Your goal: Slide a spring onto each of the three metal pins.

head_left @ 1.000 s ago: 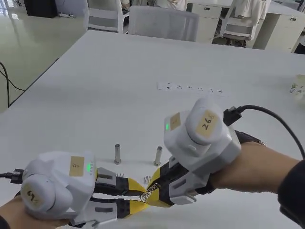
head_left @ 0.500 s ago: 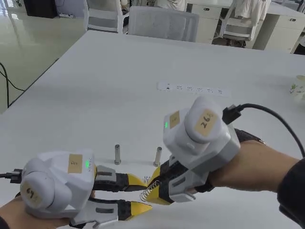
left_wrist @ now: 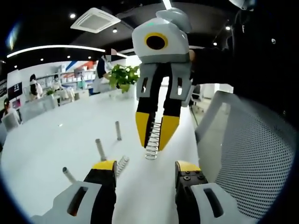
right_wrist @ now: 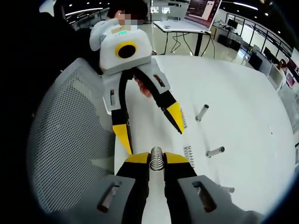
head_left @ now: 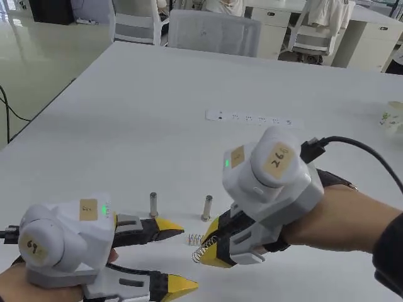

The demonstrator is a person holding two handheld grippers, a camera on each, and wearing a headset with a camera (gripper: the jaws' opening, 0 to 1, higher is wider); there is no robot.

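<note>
My right gripper (head_left: 211, 246) is shut on a small steel spring (head_left: 202, 249), which it holds just above the white table (head_left: 189, 94). The same spring (right_wrist: 157, 157) sticks up between the shut jaws in the right gripper view. My left gripper (head_left: 174, 256) is wide open, close to the left of the spring, with nothing in it. Two upright metal pins (head_left: 153, 204) (head_left: 207, 207) stand just beyond the grippers. In the left gripper view, three pins (left_wrist: 118, 130) (left_wrist: 100, 149) (left_wrist: 68, 175) stand in a row, and a loose spring (left_wrist: 122, 164) lies by them.
Another loose spring (head_left: 195, 239) lies on the table between the grippers. A white power strip (head_left: 252, 117) lies further back, a cup (head_left: 393, 116) stands at the right edge, and chairs (head_left: 214, 31) line the far side. A mesh chair (right_wrist: 70, 126) is behind the left gripper.
My left gripper has let go of the spring, opened wide and drawn back to the left. The right gripper still holds the spring.
</note>
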